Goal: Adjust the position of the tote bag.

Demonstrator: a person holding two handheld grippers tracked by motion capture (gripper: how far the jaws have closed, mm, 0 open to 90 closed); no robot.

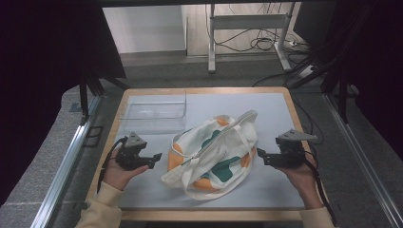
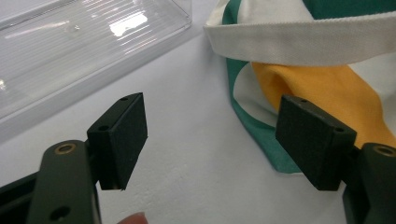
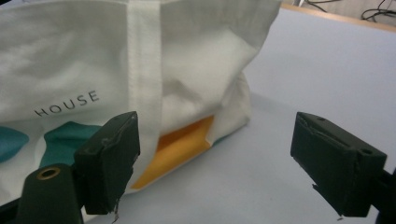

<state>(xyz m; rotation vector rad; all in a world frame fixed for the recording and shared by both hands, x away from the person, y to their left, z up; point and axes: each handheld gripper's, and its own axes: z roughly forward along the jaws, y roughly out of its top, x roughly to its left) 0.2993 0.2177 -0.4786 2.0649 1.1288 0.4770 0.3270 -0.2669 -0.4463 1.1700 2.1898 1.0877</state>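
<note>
High view: tote bag (image 1: 214,154), white w/ green + orange patches, lies mid-table on the pale mat (image 1: 266,190), straps looped over its top and front. Left gripper (image 1: 155,158) sits just beside the bag's left edge, jaws pointing at it, not touching. Right gripper (image 1: 260,153) is just beside the bag's right edge, also pointing in, apart from the fabric. Each is held in a hand (image 1: 119,175) from the bottom edge. Clear plastic box (image 1: 154,111) stands behind the left gripper, near the table's back-left part.

Left gripper view: jaws wide open, nothing btwn them but bare mat. Right-hand pad (image 2: 315,140) sits in front of the bag's orange/green edge; contact can't be told. White strap (image 2: 299,42) runs across the top. Clear box is upper left, well apart from the pads.

Right gripper view: jaws wide open, empty. Bag fills the upper left, "HOUSE" printed on it, a white strap running down its side. Left-hand pad (image 3: 109,161) overlaps the bag's lower corner near an orange patch; touching or not, can't tell. Other pad is over bare mat.
</note>
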